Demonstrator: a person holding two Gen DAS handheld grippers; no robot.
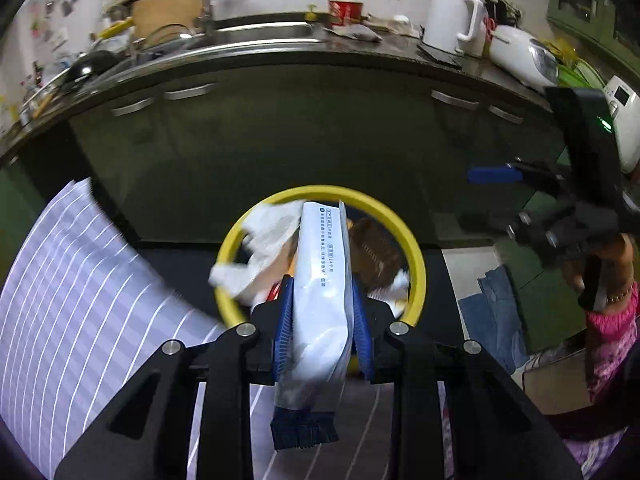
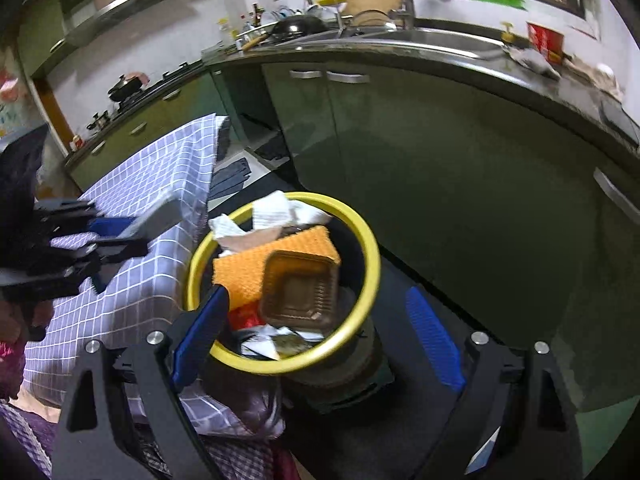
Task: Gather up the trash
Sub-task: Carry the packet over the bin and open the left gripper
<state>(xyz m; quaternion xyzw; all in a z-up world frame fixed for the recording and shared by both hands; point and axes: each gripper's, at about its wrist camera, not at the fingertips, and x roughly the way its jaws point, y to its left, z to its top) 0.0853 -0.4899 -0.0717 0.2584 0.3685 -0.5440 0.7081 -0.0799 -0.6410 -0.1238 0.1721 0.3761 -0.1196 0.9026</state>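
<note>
In the left wrist view the left gripper (image 1: 322, 320) fills the lower middle of the frame, its blue fingers (image 1: 283, 332) pinching a white pouch (image 1: 324, 280) with small printed text. The pouch stands upright between them, its top reaching over the yellow rim of the trash bin (image 1: 416, 264) at frame centre, its dark blue bottom edge hanging below the pads. Behind the pouch this view shows crumpled white paper (image 1: 268, 236) draped over the bin's left rim and only a slice of a brown tray (image 1: 374, 252).

The right wrist view looks into the same trash bin (image 2: 374, 264) from a more open angle. Here the brown tray (image 2: 300, 288) appears whole, a ribbed plastic piece lying on an orange sponge-like slab (image 2: 244, 268), with white paper (image 2: 272, 208) at the far rim and red and printed scraps below. The right gripper (image 2: 320, 332) frames the bin from the bottom, its blue fingers (image 2: 434, 340) spread wide to either side of the rim with nothing between the pads.

Each view catches the other tool: the right gripper shows as a dark shape at the right edge of the left view, held by a hand (image 1: 600, 268) in a pink sleeve; the left one sits blurred at the left edge of the right view, the pouch seen only as a grey smear.

The checked cloth on the surface (image 2: 160, 200) lies left of the bin. Only the left view shows the white kettle (image 1: 452, 20) in the upper right; only the right view shows the stove pan (image 2: 126, 86) in the upper left.
</note>
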